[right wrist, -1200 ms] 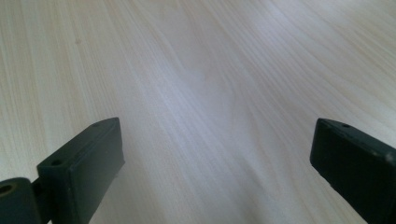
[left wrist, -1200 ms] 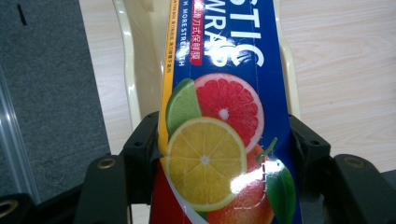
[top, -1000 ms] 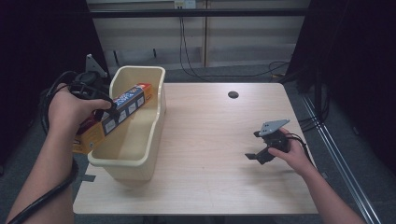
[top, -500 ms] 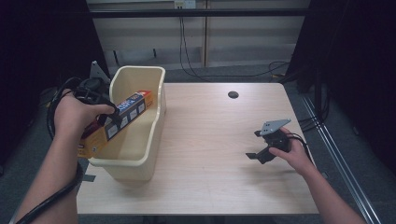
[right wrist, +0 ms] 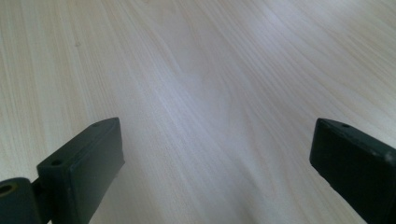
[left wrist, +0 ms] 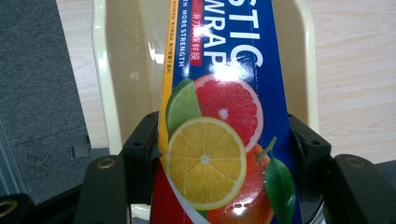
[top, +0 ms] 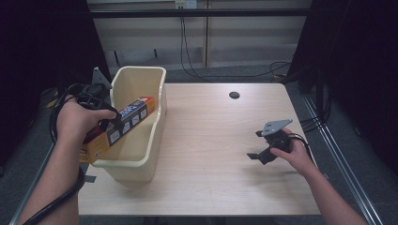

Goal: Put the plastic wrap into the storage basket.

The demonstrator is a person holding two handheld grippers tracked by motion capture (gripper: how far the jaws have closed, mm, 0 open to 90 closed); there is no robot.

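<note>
Over cream bin [top: 155, 136], long blue fruit-printed wrap box [left wrist: 224, 116].

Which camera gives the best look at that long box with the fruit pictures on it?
The left gripper view: the plastic wrap box is close up, clamped between the left gripper jaws, its citrus print and lettering readable. The high view shows the box small, slanting into the cream bin. The right gripper view looks at bare table.
</note>
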